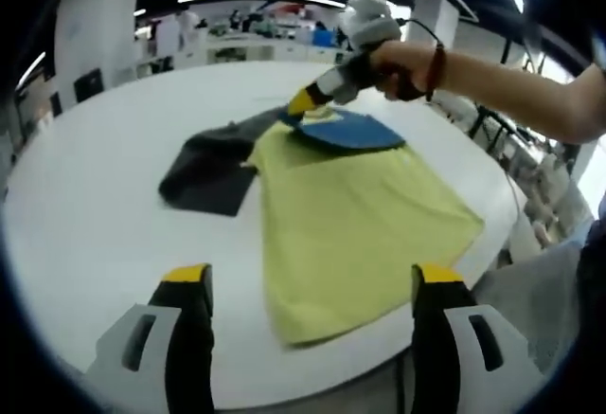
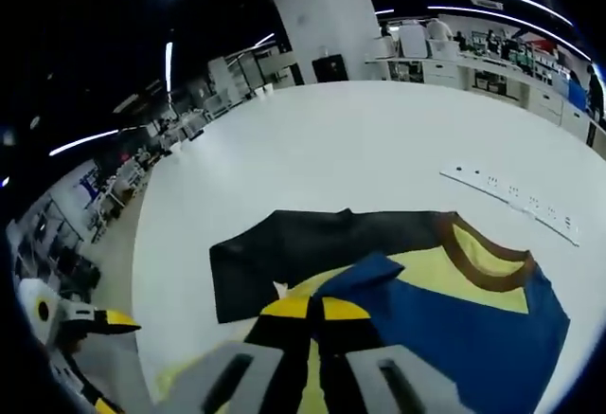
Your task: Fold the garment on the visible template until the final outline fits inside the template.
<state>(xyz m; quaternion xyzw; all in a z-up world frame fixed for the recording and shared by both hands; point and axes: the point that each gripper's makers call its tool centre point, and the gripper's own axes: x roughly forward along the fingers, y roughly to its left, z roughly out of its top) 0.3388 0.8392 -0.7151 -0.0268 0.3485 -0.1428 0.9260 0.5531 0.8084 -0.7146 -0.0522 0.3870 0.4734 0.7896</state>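
Garment (image 1: pixel 355 215) lies flat on the white table (image 1: pixel 85 206), ahead of your left gripper (image 1: pixel 308 286) and directly under your right gripper (image 2: pixel 315 310): a yellow shirt with a dark sleeve (image 1: pixel 204 172) spread out to one side and a blue part (image 1: pixel 346 132) near the collar.

Your left gripper hangs back from the cloth with its jaws spread wide and nothing between them; the near hem sits just beyond its tips. Your right gripper, seen from the left gripper view reaching in at the far end of the shirt (image 1: pixel 305 101), has its yellow tips pressed together on the edge of the blue part, right where that flap meets the yellow body. In the right gripper view the jaws look closed on that fabric, with the brown-edged collar (image 2: pixel 483 261) just past them and the dark sleeve off to the side.

You appear to be mid-fold at the shoulder end, carrying the blue flap across the body. No template outline is plain to see in either view, so judge the limits with care. Next, lay the flap down smoothly, then bring the dark sleeve inward; it sticks out furthest. Keep the left gripper ready to pin the hem if the cloth drags.
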